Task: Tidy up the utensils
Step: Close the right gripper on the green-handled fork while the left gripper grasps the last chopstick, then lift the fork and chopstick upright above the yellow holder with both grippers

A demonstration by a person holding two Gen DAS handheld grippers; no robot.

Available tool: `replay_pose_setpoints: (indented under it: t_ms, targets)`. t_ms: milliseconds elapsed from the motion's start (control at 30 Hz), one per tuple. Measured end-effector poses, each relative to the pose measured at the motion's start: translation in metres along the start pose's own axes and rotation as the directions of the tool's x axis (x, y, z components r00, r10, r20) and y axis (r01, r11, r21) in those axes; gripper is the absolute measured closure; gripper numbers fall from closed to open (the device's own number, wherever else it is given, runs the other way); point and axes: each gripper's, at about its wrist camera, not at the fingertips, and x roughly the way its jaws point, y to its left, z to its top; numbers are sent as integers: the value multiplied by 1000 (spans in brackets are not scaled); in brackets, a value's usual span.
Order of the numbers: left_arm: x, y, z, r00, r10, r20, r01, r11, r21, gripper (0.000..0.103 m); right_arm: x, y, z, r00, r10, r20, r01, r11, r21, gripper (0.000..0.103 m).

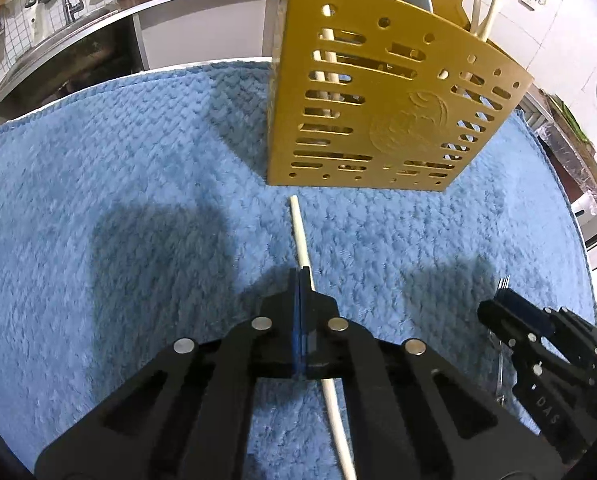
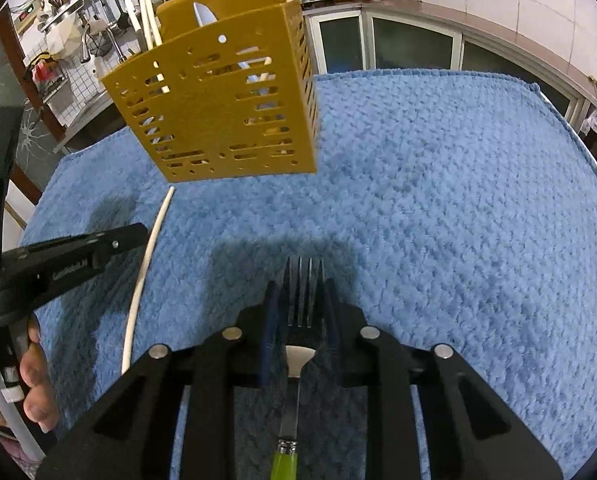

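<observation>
Centrally, a cream chopstick [image 1: 298,232] is lying on the blue towel [image 1: 118,200] covering the worktop, its long axis running from the left tongs [image 1: 301,276] toward the gold slotted utensil holder [image 1: 378,112], the far tip stopping just short of the holder's base. The left tongs are appearing pressed together beside the chopstick; whether the blue pads are actually pinching it is hard to tell, since the stick is passing along their right edge. Its near end is running out of view at the bottom. In the right wrist view the same chopstick [image 2: 146,264] is showing as a long curved line, with the left tongs [image 2: 134,232] seen from the side.

The right tongs [image 2: 300,284] are standing apart, straddling a metal fork [image 2: 302,292] without gripping it. The fork is lying flat on the towel, tines pointing toward the holder [image 2: 226,108], its green handle cut off at the bottom. In the left wrist view only the fork's tine tips [image 1: 503,282] are peeking past the right tongs [image 1: 494,304].

Inside the holder, further chopsticks and a pale spoon are standing upright, partly hidden behind the slots.
</observation>
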Motion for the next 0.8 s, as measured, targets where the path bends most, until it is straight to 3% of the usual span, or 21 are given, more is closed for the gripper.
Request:
replay_pose_setpoints:
  t_ms: [400,600,800]
  targets:
    - [10,-12,12,998,62,-8,-62,998,30,103,-5,-24,-1,1000,-17,2,17,1000,24,80]
    - [20,-8,14,997,70,-20,-69,997,40,93,-3,-25,-3,1000,-12,-1,12,999,32,80]
    - [30,-9,20,996,84,-31,-82,995,65,92,-1,-29,-4,1000,-7,-1,7,999,43,80]
